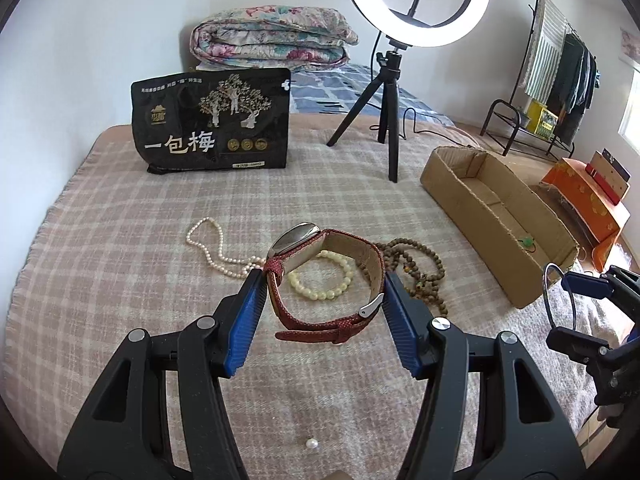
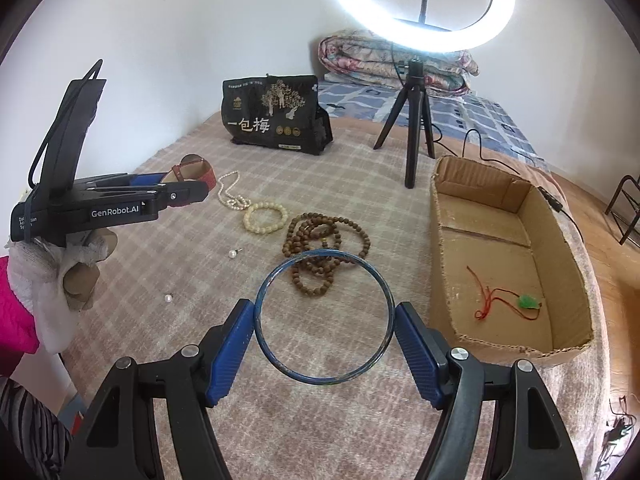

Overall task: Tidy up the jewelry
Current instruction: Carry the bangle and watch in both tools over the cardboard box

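Observation:
My left gripper is shut on a red-strapped watch with a silver case and holds it above the bed; it also shows in the right wrist view. My right gripper is shut on a blue bangle, held above the blanket left of the cardboard box. The bangle also shows at the right of the left wrist view. A green pendant on a red cord lies in the box. On the blanket lie a pearl necklace, a cream bead bracelet and brown prayer beads.
Two loose pearls lie on the plaid blanket. A black snack bag and a ring light on a tripod stand at the back. A folded quilt lies behind. An orange box sits right of the cardboard box.

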### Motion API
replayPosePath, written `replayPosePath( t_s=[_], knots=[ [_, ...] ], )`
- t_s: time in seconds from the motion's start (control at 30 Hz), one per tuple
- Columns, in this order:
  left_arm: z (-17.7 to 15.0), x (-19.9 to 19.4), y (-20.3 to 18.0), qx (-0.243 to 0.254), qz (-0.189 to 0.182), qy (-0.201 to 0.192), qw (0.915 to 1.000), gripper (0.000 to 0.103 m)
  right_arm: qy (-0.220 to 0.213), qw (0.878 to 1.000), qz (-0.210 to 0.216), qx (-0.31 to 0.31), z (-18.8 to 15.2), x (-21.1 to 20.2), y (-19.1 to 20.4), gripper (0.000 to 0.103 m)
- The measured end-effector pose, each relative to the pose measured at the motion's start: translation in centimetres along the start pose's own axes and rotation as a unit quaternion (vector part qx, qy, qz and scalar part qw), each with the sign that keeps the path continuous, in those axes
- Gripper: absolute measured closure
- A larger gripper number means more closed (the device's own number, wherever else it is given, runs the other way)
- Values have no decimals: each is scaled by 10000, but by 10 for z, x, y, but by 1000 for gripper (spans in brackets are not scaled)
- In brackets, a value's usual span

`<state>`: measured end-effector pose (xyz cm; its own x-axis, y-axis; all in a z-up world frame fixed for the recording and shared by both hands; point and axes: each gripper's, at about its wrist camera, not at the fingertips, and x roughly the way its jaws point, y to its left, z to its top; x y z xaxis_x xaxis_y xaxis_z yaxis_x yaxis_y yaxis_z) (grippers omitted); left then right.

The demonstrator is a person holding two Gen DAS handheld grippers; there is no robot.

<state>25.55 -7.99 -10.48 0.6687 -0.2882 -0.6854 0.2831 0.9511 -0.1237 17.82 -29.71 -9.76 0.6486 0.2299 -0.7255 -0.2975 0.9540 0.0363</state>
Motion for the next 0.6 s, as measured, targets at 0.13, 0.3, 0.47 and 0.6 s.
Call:
replayPosePath(
  t_s=[0.13, 0.3, 0.47, 0.6],
  knots=[
    [12, 2, -17, 127, -101, -62, 9998, 43, -89, 9998, -144, 104, 4, -9, -17, 30],
    [29, 9, -40, 303, -214, -140, 9992, 43, -155, 9991, -299, 241, 6, -18, -40, 30],
    [47, 18, -61, 386, -370, -211, 9983, 43, -213, 9980, -523, 293, 7, -24, -61, 30],
    [60, 29, -77, 428, -478, -235, 9977, 43, -236, 9970, -605, 427, 9, -27, -80, 29]
  ],
)
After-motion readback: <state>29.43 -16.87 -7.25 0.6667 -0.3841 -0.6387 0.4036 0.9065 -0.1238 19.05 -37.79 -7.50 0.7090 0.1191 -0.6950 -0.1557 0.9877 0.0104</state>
